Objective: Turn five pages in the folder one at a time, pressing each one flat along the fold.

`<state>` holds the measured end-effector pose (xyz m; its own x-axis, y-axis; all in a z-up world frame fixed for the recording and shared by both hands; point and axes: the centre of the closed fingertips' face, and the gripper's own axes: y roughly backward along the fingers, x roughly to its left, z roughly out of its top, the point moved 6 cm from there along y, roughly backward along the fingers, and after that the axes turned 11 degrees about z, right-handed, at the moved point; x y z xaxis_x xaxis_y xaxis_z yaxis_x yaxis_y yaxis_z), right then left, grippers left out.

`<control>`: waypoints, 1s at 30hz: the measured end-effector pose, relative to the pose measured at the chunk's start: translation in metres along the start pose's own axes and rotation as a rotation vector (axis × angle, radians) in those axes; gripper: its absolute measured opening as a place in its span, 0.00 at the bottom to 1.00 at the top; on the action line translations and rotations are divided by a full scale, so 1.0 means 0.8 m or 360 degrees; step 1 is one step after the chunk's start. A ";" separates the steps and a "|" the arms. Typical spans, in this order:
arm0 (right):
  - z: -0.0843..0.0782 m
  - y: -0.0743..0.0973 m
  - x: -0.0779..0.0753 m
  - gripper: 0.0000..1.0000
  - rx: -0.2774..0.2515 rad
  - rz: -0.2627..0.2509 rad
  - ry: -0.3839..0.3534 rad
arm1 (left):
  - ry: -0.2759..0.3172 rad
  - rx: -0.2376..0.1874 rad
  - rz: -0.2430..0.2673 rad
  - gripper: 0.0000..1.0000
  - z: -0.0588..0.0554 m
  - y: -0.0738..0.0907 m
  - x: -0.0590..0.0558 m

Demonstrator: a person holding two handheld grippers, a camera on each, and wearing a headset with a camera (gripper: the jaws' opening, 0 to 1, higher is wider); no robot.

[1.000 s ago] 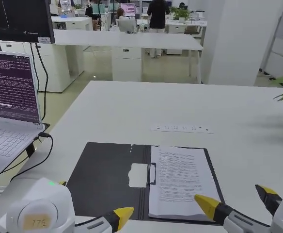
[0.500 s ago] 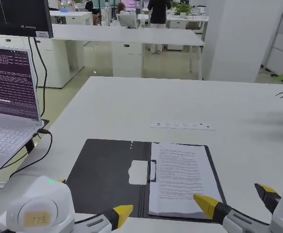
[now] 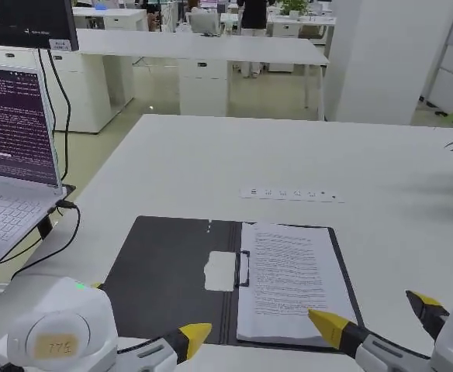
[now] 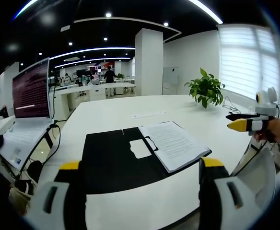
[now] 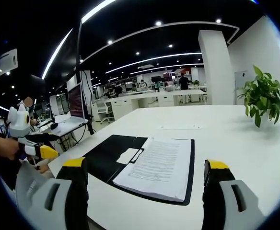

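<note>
A black folder (image 3: 168,271) lies open on the white table, near its front edge. A clipped stack of printed pages (image 3: 288,275) rests on its right half, and a white label (image 3: 220,271) sits by the clip. My left gripper (image 4: 141,164) stands open just short of the folder's near left edge, one yellow fingertip (image 3: 195,335) showing in the head view. My right gripper (image 3: 375,314) is open by the pages' near right corner, apart from the paper. Neither holds anything. From the right gripper view the folder (image 5: 116,155) and pages (image 5: 157,167) lie straight ahead.
An open laptop (image 3: 9,155) with a black cable (image 3: 56,248) stands at the left. A row of sockets (image 3: 288,194) is set in the table beyond the folder. A potted plant (image 4: 206,88) stands at the right. Desks and people are far behind.
The head view has dipped a little, so everything sits slightly higher in the picture. The folder, pages and both grippers keep their places.
</note>
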<state>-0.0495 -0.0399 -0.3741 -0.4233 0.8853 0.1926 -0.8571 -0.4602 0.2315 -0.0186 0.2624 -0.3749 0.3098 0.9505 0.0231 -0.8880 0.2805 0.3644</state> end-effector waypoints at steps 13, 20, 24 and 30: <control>-0.005 -0.008 -0.007 1.00 0.0021 -0.0001 -0.0021 | -0.0002 0.0018 -0.0004 0.99 -0.001 -0.010 -0.001; -0.007 -0.009 -0.008 1.00 0.0027 -0.0004 -0.0029 | -0.0009 0.0030 -0.0015 0.99 0.000 -0.016 -0.003; -0.007 -0.010 -0.010 1.00 0.0026 -0.0008 -0.0037 | -0.0013 0.0036 -0.0023 0.99 0.000 -0.019 -0.006; -0.008 -0.010 -0.012 1.00 0.0026 -0.0013 -0.0045 | -0.0015 0.0045 -0.0042 0.99 0.000 -0.027 -0.009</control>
<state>-0.0407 -0.0441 -0.3837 -0.4075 0.8869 0.2176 -0.8555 -0.4542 0.2488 -0.0018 0.2493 -0.3828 0.3366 0.9414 0.0220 -0.8694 0.3017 0.3912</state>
